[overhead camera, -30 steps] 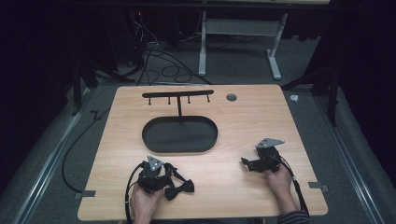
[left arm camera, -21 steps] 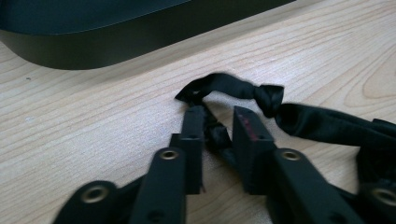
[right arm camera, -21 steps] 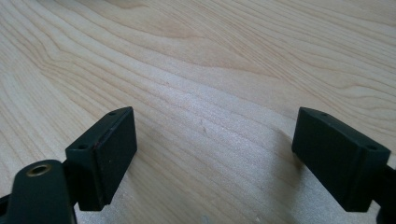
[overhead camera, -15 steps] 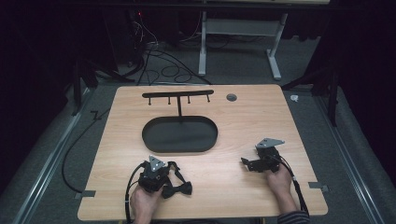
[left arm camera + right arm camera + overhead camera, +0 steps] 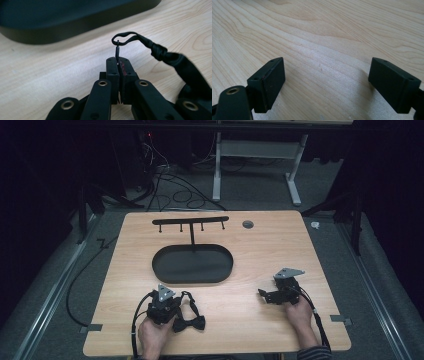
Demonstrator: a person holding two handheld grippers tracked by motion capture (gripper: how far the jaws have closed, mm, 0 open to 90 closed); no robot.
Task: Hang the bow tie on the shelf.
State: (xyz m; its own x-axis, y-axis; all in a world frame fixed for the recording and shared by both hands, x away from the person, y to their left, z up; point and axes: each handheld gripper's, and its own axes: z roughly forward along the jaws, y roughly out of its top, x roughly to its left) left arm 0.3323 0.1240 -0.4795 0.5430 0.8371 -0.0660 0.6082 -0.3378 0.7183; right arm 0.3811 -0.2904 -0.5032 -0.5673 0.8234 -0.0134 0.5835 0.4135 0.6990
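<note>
Left gripper [image 5: 172,312], seen from the high view, sits at the near left of the light wooden table [image 5: 265,245], held in the person's left hand [image 5: 152,337], with a black fabric bow tie [image 5: 189,323] lying on the wood just to its right and touching it. A thin black strap [image 5: 186,296] loops up from the bow tie beside the gripper. Farther back stands a black oval metal tray [image 5: 192,264] with a black T-shaped hook rail [image 5: 190,221] rising from its far edge. At the near right, the right gripper [image 5: 265,295] rests in the person's right hand [image 5: 299,312], well apart from the bow tie.

From the left gripper view, the jaws are pressed together, pinching a small dark metal clasp [image 5: 117,52] at the end of the strap [image 5: 140,40]; the strap runs off to the right into the gathered black cloth of the bow tie [image 5: 190,70]. The tray's dark wall [image 5: 75,27] lies beyond.

From the right gripper view, the jaws stand wide apart with bare wood grain [image 5: 322,42] between them, gripping nothing.
</note>
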